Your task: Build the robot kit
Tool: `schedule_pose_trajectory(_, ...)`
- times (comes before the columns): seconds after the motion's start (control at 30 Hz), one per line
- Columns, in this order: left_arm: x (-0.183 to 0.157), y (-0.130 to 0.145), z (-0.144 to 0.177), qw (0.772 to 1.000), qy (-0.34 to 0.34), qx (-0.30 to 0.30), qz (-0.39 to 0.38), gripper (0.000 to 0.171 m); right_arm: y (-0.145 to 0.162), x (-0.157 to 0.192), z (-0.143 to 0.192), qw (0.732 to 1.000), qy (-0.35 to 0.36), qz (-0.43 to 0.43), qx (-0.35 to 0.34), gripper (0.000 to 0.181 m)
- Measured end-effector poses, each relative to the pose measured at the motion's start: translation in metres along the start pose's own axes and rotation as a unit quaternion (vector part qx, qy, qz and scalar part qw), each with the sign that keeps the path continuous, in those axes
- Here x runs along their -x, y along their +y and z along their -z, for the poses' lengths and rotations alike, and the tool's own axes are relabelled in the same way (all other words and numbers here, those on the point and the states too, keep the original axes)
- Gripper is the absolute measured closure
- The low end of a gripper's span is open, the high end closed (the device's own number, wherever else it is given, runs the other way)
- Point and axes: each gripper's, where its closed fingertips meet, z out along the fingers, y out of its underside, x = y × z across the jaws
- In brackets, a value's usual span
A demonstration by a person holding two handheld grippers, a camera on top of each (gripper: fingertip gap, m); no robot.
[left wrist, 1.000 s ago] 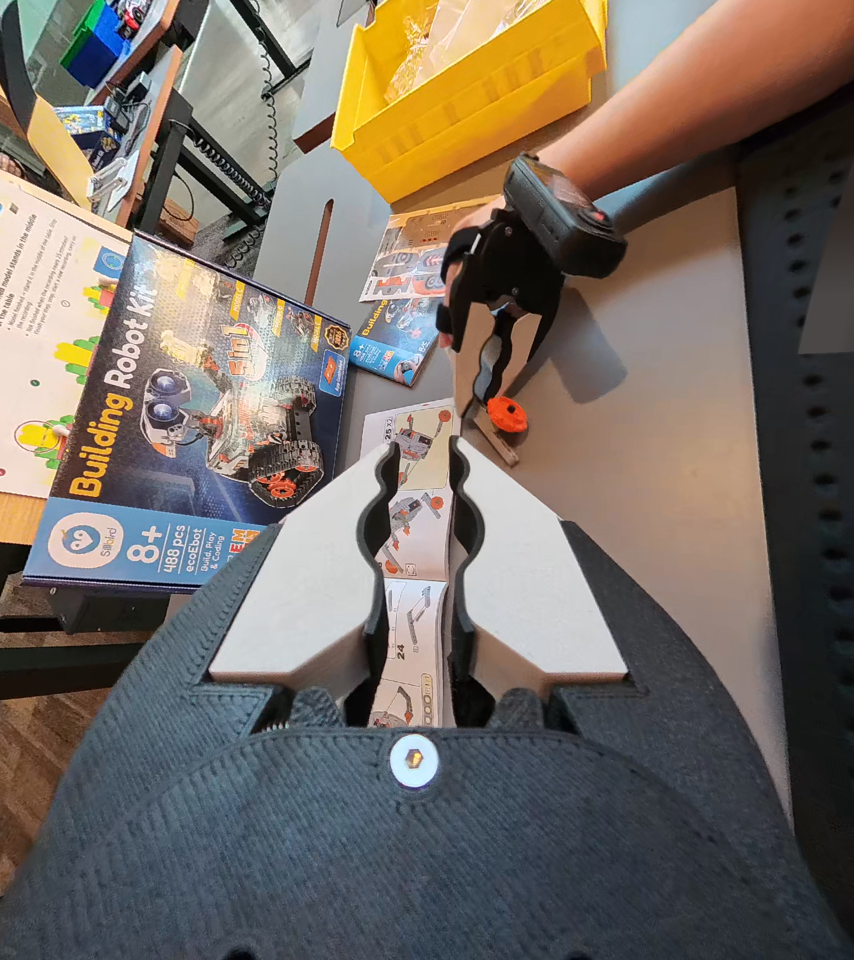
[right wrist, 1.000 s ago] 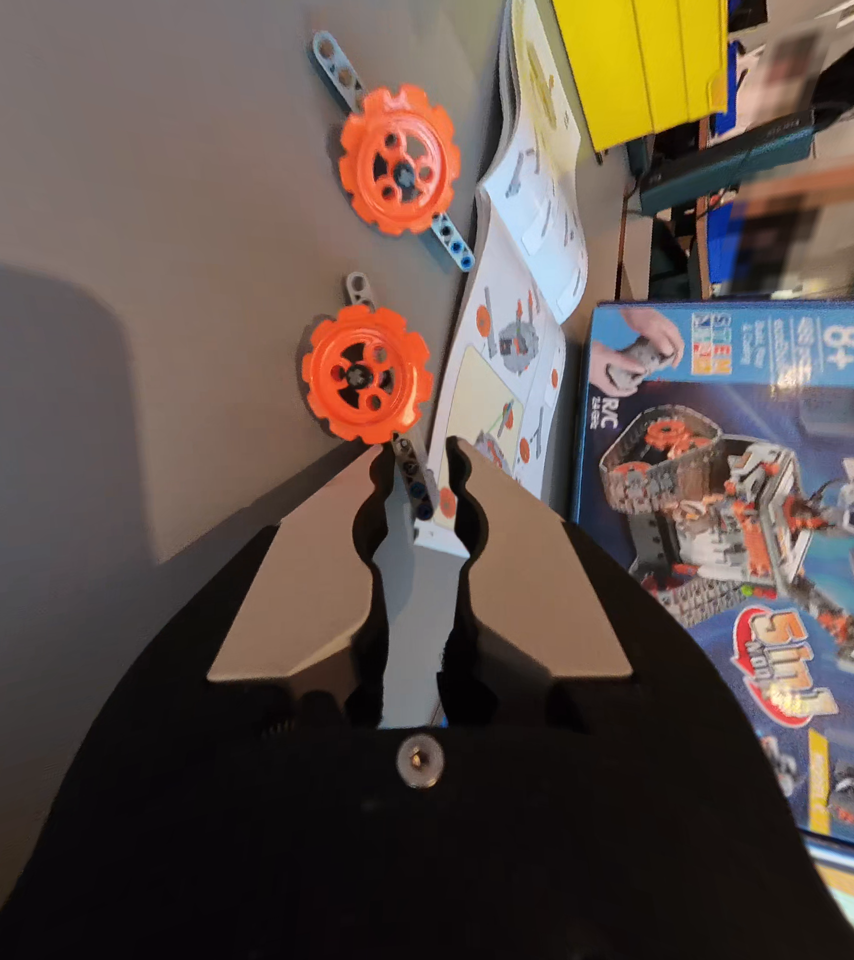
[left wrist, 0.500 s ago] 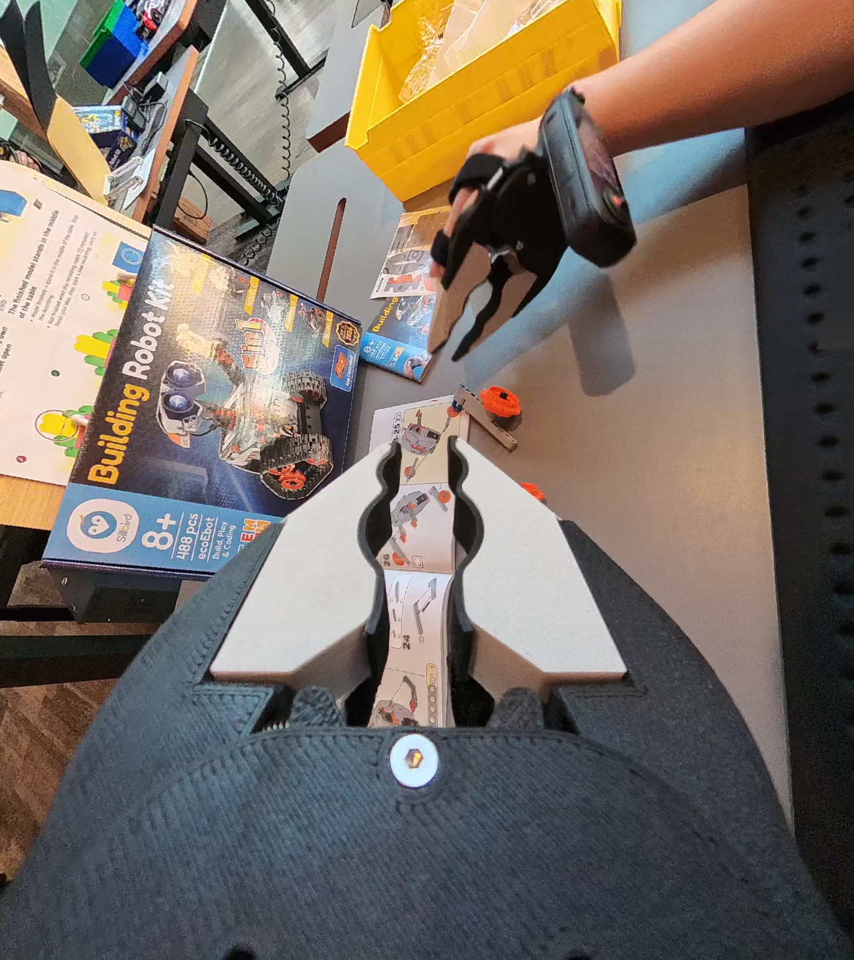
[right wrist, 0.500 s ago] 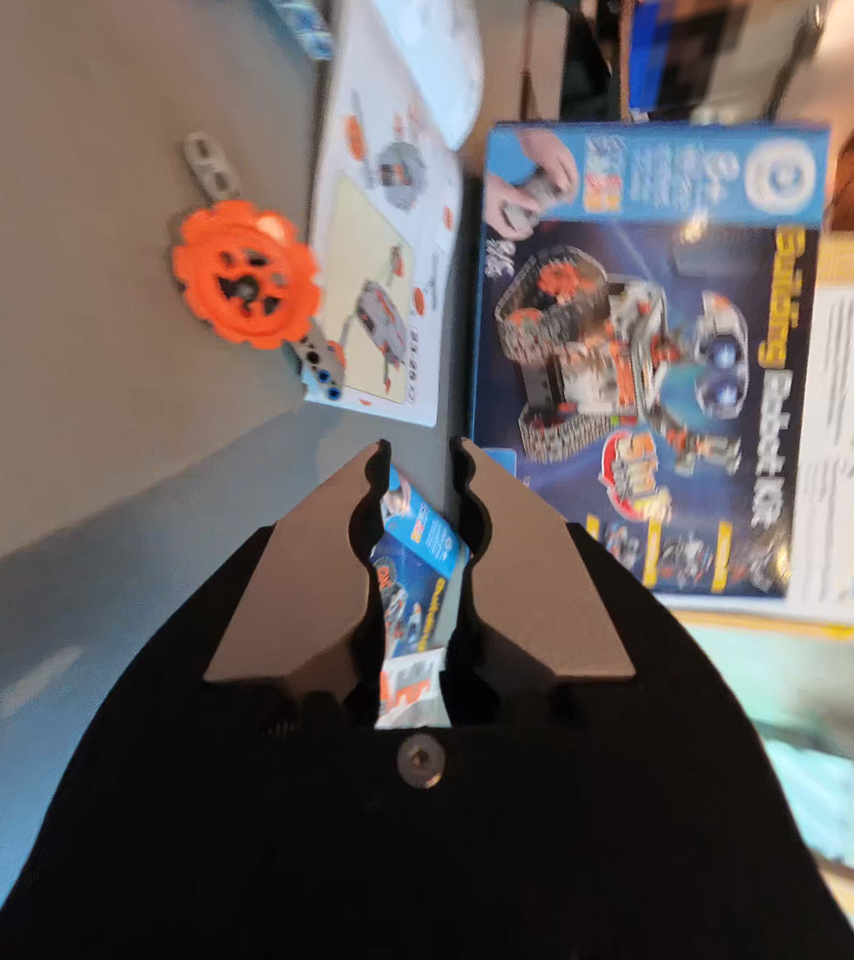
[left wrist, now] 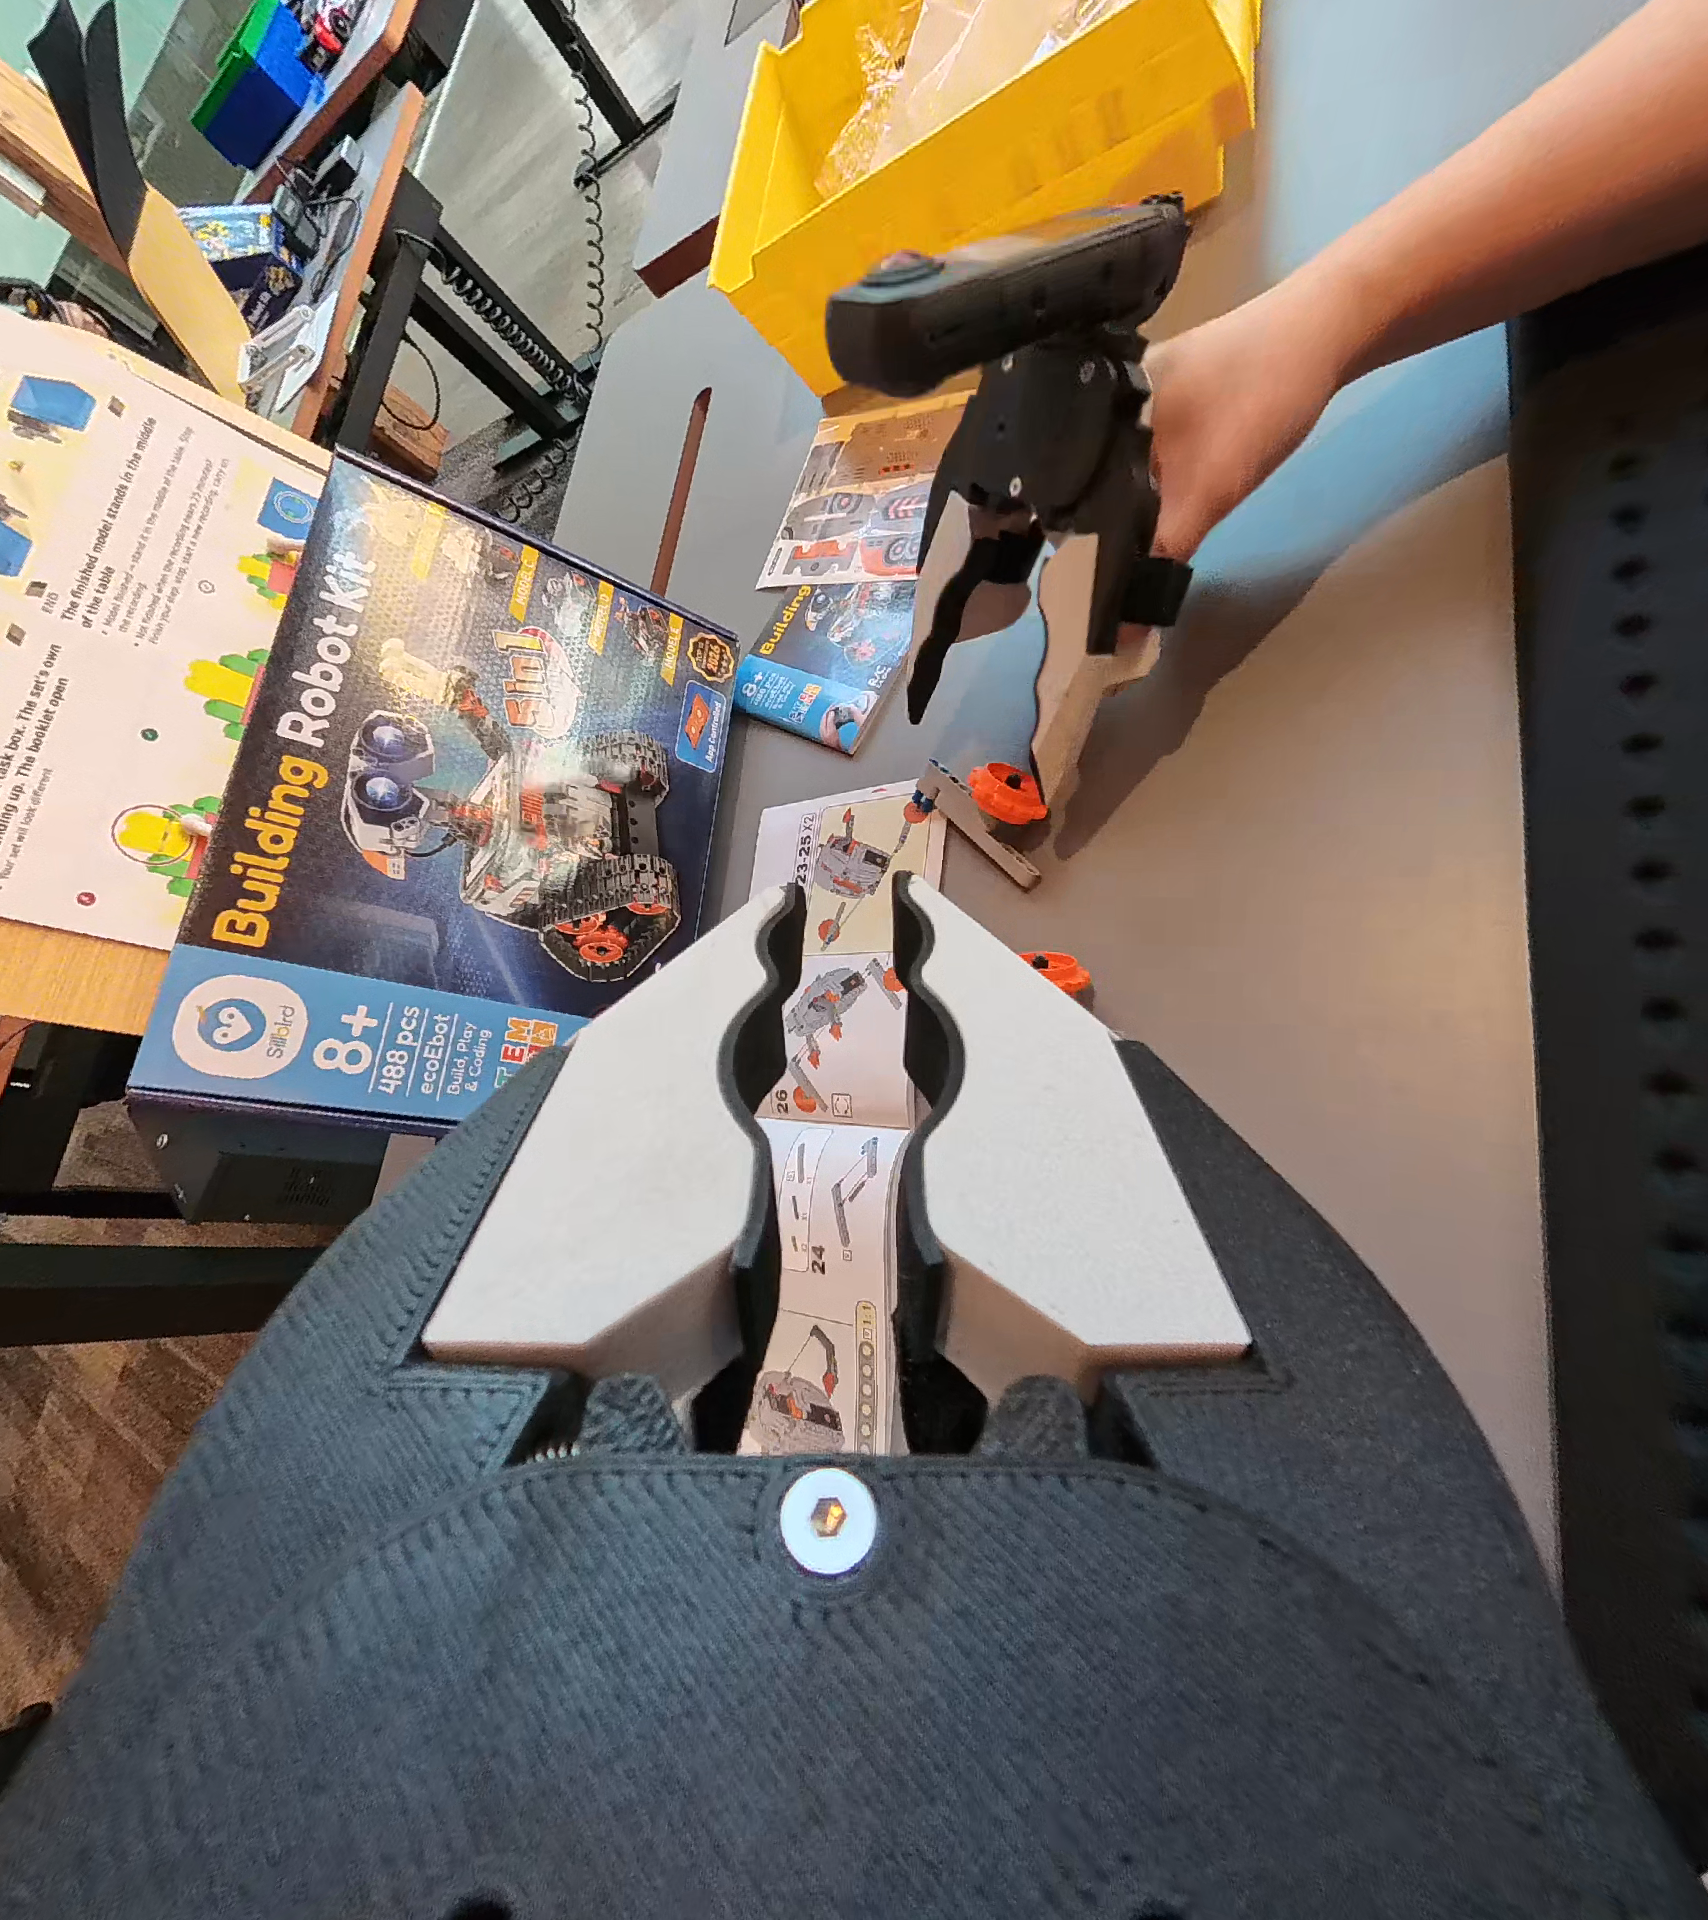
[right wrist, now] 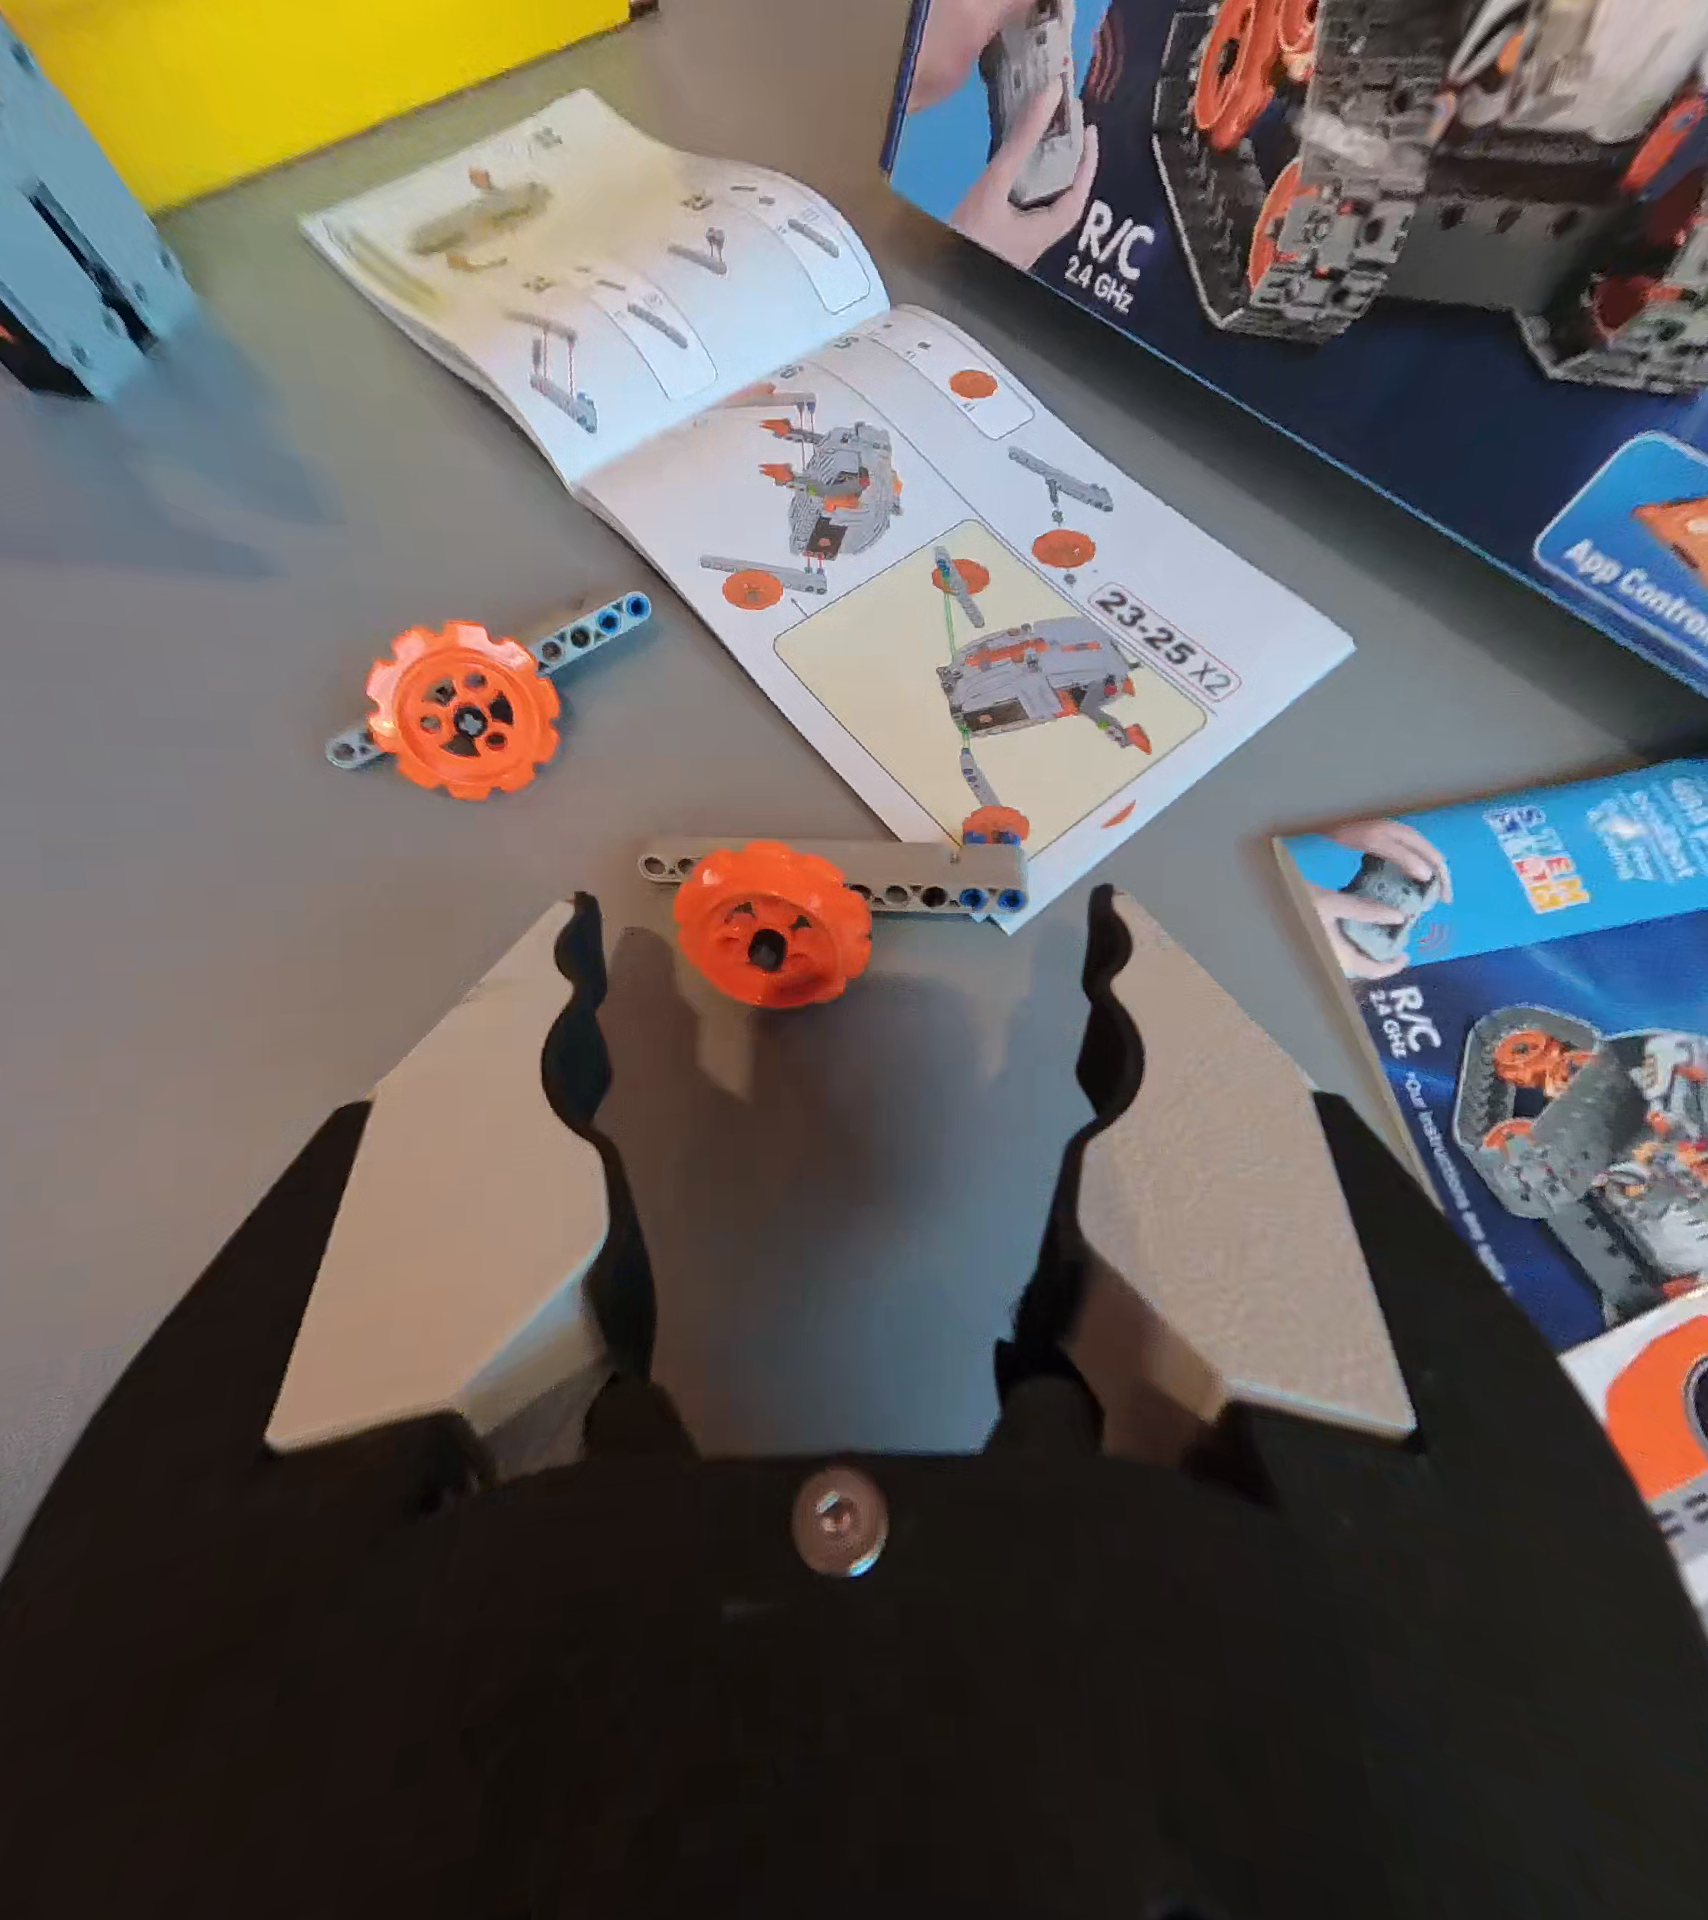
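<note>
My right gripper (right wrist: pixel 842 914) is open wide, low over the grey table. An orange toothed wheel (right wrist: pixel 772 925) mounted on a grey holed beam (right wrist: pixel 933 878) lies right between its fingertips, not gripped. The left wrist view shows the same gripper (left wrist: pixel 985 738) held by a hand, tips down beside that wheel (left wrist: pixel 1006 795). A second orange wheel on a beam (right wrist: pixel 460 707) lies to the left. My left gripper (left wrist: pixel 848 904) is shut and empty, hovering over an open instruction booklet (left wrist: pixel 845 1039).
A blue robot-kit box (left wrist: pixel 434 790) lies left of the booklet (right wrist: pixel 829 499). A closed blue booklet (right wrist: pixel 1556 1039) and a sticker sheet (left wrist: pixel 850 509) lie nearby. A yellow bin (left wrist: pixel 985 135) stands at the back. A black perforated mat (left wrist: pixel 1660 831) borders the table's right side. About 25 centimetres separates my left fingertips from my right.
My right gripper lifted, swung round, came back down by the wheel on the beam, and its jaws opened wide. My left gripper stayed still.
</note>
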Motion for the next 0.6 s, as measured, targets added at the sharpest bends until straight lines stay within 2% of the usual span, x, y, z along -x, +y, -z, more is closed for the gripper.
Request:
schedule_pose_trajectory(0.2, 0.004, 0.007, 0.002, 1.0, -0.007, 0.01, 0.006, 0.156, 0.012, 0.005, -0.015, 0.999, -0.002, 0.028, 0.028, 0.09)
schedule_pose_trajectory(0.3, 0.008, 0.011, 0.003, 1.0, -0.014, 0.018, 0.01, 0.157, 0.021, 0.008, -0.02, 0.998, -0.011, 0.044, 0.044, 0.101)
schedule_pose_trajectory(0.6, 0.012, 0.012, 0.017, 0.999, -0.043, 0.027, 0.003, 0.158, 0.021, 0.025, -0.022, 0.995, -0.034, 0.073, 0.05, 0.109)
